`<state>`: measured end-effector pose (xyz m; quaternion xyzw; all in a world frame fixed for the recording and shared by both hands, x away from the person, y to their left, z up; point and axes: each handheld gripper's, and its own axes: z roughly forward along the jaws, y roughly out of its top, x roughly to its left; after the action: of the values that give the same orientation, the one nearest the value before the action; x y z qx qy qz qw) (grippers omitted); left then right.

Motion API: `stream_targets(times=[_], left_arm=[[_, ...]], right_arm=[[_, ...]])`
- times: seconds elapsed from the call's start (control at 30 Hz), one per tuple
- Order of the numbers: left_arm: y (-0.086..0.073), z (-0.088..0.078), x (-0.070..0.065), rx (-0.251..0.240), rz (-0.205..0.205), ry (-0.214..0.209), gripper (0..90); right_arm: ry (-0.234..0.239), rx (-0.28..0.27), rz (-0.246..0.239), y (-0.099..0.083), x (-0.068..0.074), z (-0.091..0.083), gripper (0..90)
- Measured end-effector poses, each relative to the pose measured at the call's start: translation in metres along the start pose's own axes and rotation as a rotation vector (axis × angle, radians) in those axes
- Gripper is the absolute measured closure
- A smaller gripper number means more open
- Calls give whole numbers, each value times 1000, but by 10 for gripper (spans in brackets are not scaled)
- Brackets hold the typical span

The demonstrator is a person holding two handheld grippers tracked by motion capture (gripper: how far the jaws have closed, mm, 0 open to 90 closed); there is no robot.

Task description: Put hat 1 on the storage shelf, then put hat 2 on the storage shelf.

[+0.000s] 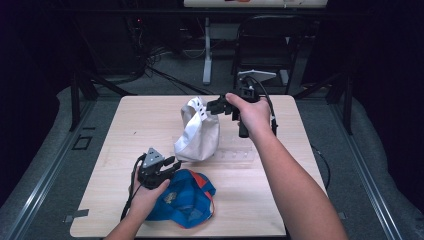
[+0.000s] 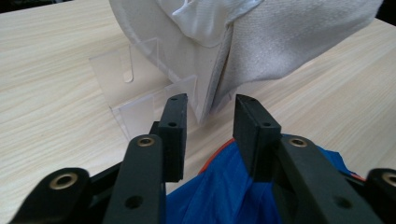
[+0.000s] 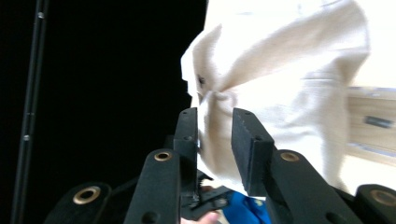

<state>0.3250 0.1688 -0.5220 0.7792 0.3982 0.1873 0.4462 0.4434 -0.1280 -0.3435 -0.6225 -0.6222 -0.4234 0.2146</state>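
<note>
White fabric of the cap (image 1: 199,131) is standing near the middle of the wooden table (image 1: 125,130), its brim on a clear plastic stand (image 1: 235,156). Right gripper (image 1: 212,106) is sitting at the cap's top, jaws parted, cloth between them, unpinched. Left gripper (image 1: 172,166) is hovering at the brim's edge, jaws apart, empty, over a blue cap (image 1: 192,197).

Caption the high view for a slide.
Left gripper over a blue cap, right gripper at a white cap.
</note>
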Motion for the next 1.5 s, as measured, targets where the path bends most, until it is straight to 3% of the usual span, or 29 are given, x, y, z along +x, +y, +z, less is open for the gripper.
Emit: stream_targets(times=[0.23, 0.37, 0.6, 0.73, 1.0, 1.2, 1.5], left_arm=[[-4, -13, 5, 8, -11, 9, 565], [-8, -19, 10, 4, -16, 27, 536], [-16, -28, 21, 37, -26, 62, 519], [-21, -33, 26, 48, -32, 75, 520], [-39, -43, 43, 64, -89, 105, 513], [-43, -45, 51, 59, -116, 114, 509], [-46, -42, 50, 61, -88, 105, 509]], right_arm=[[-56, -12, -49, -11, -9, -21, 677], [-110, -12, -87, -21, -18, -26, 654], [-146, -7, -134, -41, -34, -31, 640], [-169, -11, -156, -50, -39, -29, 640], [-204, 5, -214, -78, -58, -10, 633], [-196, 16, -224, -95, -72, 1, 631], [-175, 26, -210, -119, -99, 15, 635]])
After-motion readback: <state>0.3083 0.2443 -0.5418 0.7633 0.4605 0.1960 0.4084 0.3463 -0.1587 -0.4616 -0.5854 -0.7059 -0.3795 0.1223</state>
